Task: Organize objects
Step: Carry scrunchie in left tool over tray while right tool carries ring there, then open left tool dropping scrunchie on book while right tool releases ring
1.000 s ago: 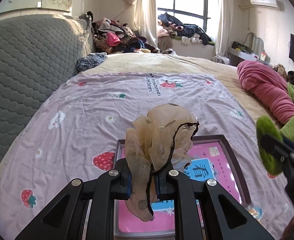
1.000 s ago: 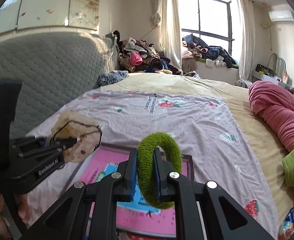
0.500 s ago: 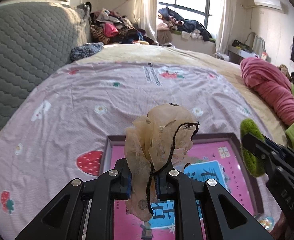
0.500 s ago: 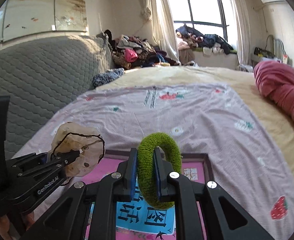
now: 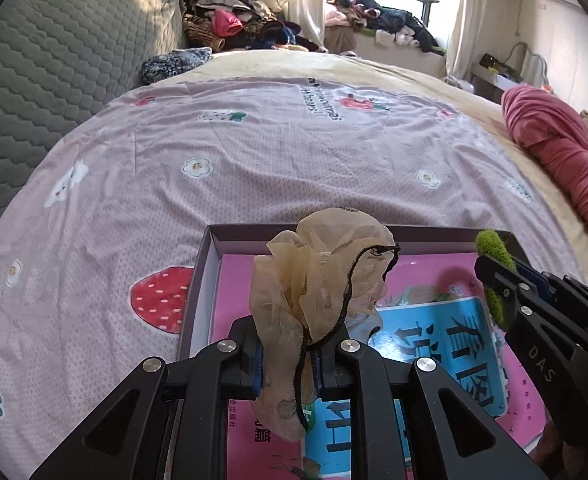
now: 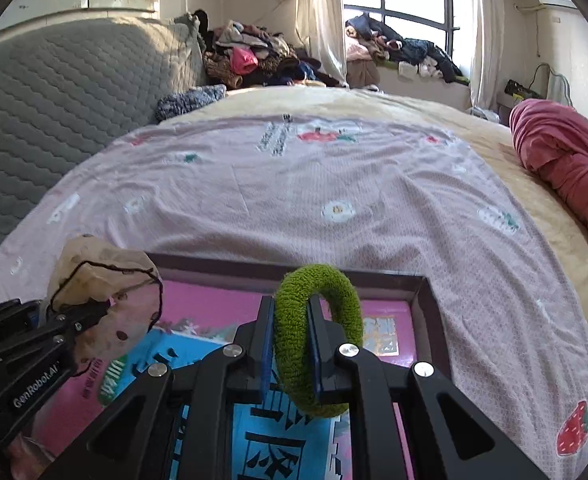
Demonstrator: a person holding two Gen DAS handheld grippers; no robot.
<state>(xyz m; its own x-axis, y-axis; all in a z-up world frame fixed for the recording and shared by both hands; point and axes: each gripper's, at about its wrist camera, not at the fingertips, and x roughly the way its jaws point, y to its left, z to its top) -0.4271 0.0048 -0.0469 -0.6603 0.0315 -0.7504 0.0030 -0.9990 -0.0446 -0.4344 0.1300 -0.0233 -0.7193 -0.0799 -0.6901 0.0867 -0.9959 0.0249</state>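
here, two hair ties held over the box

the left gripper (image 5: 288, 364) is clenched on a beige gauze scrunchie (image 5: 321, 276) with a thin black elastic cord looped across it; the gauze bunches up above the fingers and a tail of it hangs below them. the right gripper (image 6: 292, 350) is clenched on a fuzzy green hair tie (image 6: 317, 338), which stands upright between its fingers as a ring, edge toward the camera

below and ahead of both grippers lies a shallow dark-rimmed box (image 5: 198, 284), its bottom covered by a pink and blue printed sheet (image 6: 210, 300) with large characters. in the left wrist view the right gripper comes in from the right, over the box's right side; in the right wrist view the left gripper sits at the left, near the box's left edge

the box rests on a pink bedspread (image 5: 254, 152) printed with strawberries and flowers. beyond the grippers, a grey quilted headboard (image 6: 54, 92) is on the left and a rolled red blanket (image 5: 553, 148) on the right
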